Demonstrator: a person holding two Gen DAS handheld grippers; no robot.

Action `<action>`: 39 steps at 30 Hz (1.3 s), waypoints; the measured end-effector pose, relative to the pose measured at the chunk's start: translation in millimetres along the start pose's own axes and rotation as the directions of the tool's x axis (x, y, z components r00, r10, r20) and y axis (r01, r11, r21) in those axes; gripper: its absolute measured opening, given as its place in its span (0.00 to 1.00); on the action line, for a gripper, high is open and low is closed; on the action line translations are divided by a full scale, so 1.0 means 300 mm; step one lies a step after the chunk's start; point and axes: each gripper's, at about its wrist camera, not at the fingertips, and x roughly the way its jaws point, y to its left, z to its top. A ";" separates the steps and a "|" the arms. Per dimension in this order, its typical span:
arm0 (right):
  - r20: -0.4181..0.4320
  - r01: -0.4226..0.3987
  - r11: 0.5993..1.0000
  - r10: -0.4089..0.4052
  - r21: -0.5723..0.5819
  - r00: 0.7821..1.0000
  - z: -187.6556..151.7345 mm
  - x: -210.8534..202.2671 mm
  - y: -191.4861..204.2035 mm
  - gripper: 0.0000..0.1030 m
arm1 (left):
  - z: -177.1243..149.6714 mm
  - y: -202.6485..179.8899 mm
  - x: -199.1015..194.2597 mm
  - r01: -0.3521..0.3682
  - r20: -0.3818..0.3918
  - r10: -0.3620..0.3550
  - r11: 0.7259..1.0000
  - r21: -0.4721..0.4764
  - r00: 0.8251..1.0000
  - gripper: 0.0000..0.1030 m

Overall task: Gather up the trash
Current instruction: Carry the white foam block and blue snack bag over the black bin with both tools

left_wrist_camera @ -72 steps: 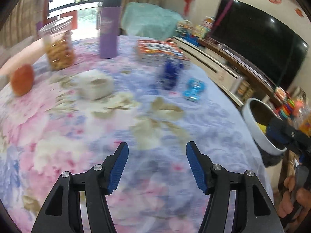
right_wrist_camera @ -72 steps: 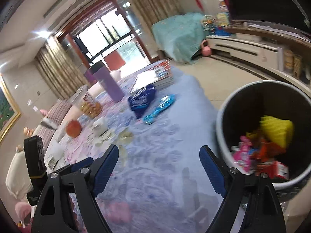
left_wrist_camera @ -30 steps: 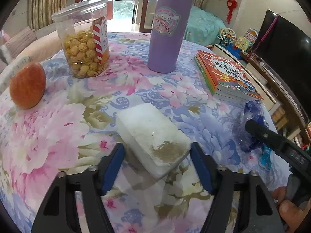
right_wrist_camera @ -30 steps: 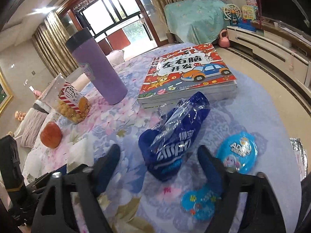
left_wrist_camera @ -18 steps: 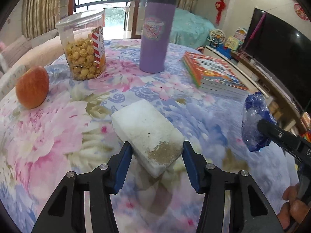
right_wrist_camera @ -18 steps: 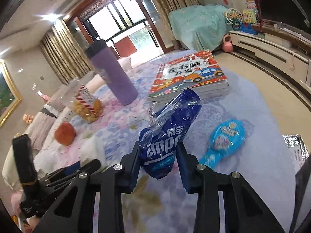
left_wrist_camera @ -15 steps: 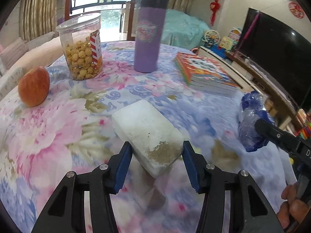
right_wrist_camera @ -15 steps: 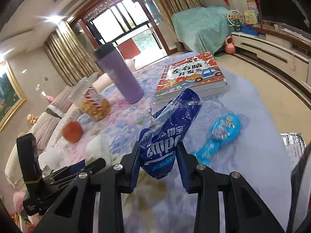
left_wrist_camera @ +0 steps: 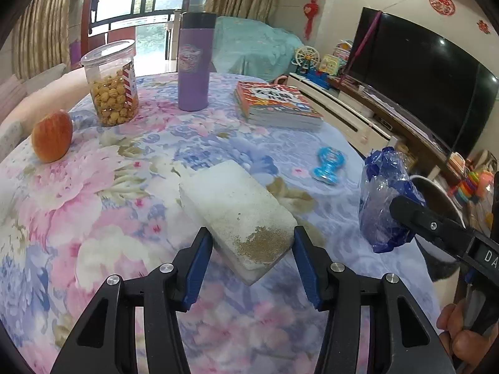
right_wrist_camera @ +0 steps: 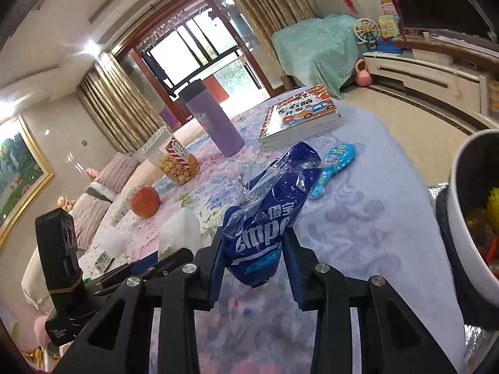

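My left gripper (left_wrist_camera: pixel 252 246) is shut on a white foam block (left_wrist_camera: pixel 237 215) with a brown stained corner, lifted above the flowered tablecloth (left_wrist_camera: pixel 93 205). My right gripper (right_wrist_camera: pixel 253 249) is shut on a crumpled blue plastic wrapper (right_wrist_camera: pixel 271 212), also held clear of the table. That wrapper (left_wrist_camera: pixel 385 205) shows at the right of the left wrist view, by the table's edge. A white-rimmed bin (right_wrist_camera: pixel 461 218) with coloured scraps inside stands off the table's right edge, close to the right gripper. The foam block (right_wrist_camera: pixel 179 232) appears at the lower left of the right wrist view.
On the table stand a purple flask (left_wrist_camera: pixel 195 62), a clear snack jar (left_wrist_camera: pixel 112 84), an apple (left_wrist_camera: pixel 52 135), a stack of books (left_wrist_camera: pixel 274 103) and a small blue toy (left_wrist_camera: pixel 329 165). A television (left_wrist_camera: pixel 421 84) and low cabinet line the right wall.
Both grippers closed, the left on the foam block, the right on the blue wrapper, lifted them, and carried them back toward the table's right edge, where the bin has come into view.
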 end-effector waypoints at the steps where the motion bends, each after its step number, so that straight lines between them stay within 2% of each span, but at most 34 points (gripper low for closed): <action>1: 0.004 0.000 1.000 0.000 0.002 1.000 -0.005 -0.013 0.000 0.34 | -0.007 -0.007 -0.009 0.005 -0.001 -0.005 1.000 0.002 1.000 0.50; 20: 0.089 0.028 0.999 -0.030 0.026 0.996 -0.064 -0.224 -0.061 0.34 | -0.079 -0.183 -0.134 0.044 0.001 -0.044 0.994 0.101 0.999 0.50; 39: 0.111 0.104 0.993 -0.109 0.051 0.988 -0.105 -0.377 -0.192 0.34 | -0.097 -0.386 -0.144 0.125 -0.022 -0.123 0.967 0.220 0.992 0.50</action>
